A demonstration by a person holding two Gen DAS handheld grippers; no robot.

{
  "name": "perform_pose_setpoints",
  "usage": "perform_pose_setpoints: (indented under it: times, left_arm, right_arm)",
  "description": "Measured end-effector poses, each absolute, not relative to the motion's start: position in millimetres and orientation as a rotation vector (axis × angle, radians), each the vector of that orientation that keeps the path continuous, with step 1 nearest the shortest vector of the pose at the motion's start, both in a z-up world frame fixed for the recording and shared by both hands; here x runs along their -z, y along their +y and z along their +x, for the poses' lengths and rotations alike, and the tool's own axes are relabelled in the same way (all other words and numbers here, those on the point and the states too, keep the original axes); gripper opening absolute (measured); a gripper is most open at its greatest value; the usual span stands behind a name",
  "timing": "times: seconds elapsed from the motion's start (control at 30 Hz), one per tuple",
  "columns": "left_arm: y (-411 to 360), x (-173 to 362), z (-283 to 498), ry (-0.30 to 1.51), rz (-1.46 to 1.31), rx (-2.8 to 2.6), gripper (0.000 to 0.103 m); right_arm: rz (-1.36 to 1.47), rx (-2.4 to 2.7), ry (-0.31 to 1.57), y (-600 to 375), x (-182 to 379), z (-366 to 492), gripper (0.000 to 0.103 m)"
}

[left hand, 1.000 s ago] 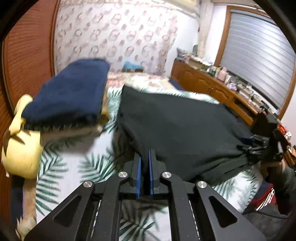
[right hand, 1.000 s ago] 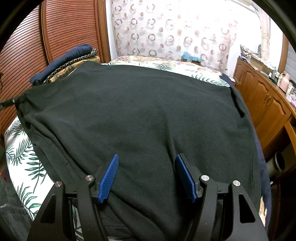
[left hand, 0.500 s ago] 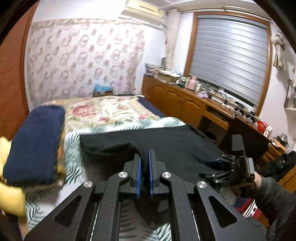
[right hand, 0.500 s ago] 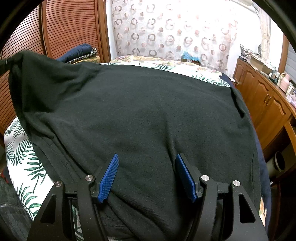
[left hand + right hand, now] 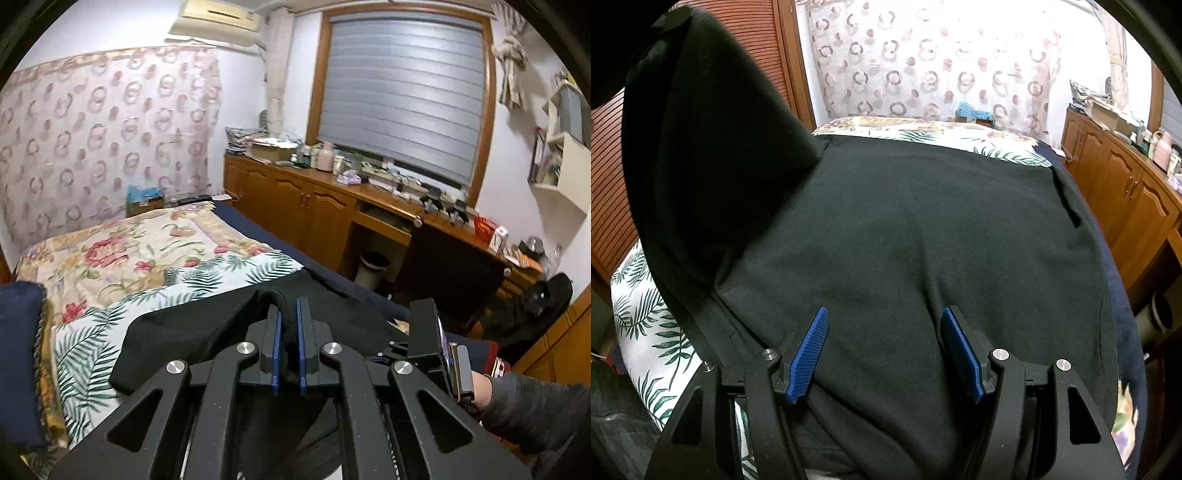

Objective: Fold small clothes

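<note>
A black garment [image 5: 923, 229] lies spread on the bed. My left gripper [image 5: 289, 325] is shut on a fold of the black garment [image 5: 207, 325] and holds that side lifted; in the right wrist view the raised flap [image 5: 701, 140] hangs up at the left. My right gripper [image 5: 884, 332] is open, its blue pads [image 5: 809, 350] resting on the garment's near edge with cloth between them. The right gripper's body [image 5: 436, 347] shows in the left wrist view, held by a hand in a grey sleeve.
The bed has a palm-leaf sheet [image 5: 88, 350] and a floral quilt [image 5: 122, 251]. A folded navy blanket [image 5: 18, 350] lies at the left. A wooden cabinet and desk [image 5: 332, 206] run along the right, with a bin [image 5: 371, 264] beneath. A wooden slatted door [image 5: 605, 177] stands left.
My left gripper has lifted the garment's left side up and swung toward the right; the flap now stands high in the right wrist view. The right gripper has stayed open and still.
</note>
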State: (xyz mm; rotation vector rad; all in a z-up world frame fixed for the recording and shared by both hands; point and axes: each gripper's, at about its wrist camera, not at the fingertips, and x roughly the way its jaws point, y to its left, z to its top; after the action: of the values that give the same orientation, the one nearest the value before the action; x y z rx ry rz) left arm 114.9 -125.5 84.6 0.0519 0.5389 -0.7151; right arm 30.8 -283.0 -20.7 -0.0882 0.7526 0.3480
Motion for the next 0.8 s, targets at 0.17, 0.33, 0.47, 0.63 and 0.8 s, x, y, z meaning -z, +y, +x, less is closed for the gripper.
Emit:
perform_pose_setpoints:
  times: [0.17, 0.33, 0.47, 0.63, 0.8]
  left_arm:
    - [-144.1, -69.0, 117.1, 0.583, 0.11, 0.691, 0.008]
    - [-136.1, -55.3, 113.1, 0.607, 0.088, 0.685, 0.034]
    - [-123.1, -52.1, 109.2, 0.588, 0.084, 0.655, 0.044]
    - [-109.2, -42.3, 106.8, 0.569, 0.12, 0.589, 0.068]
    - [-90.8, -23.5, 104.5, 0.588, 0.085, 0.546, 0.078]
  right_arm:
    - [-0.077, -0.35, 0.751, -284.6, 21.9, 31.3, 0.066]
    - [-0.078, -0.347, 0.752, -282.4, 22.5, 31.5, 0.066]
    - [-0.084, -0.345, 0.753, -279.6, 22.6, 30.5, 0.066]
    - [-0.088, -0.344, 0.754, -277.8, 22.2, 30.5, 0.066]
    - [-0.089, -0.344, 0.754, -277.8, 22.3, 29.6, 0.066]
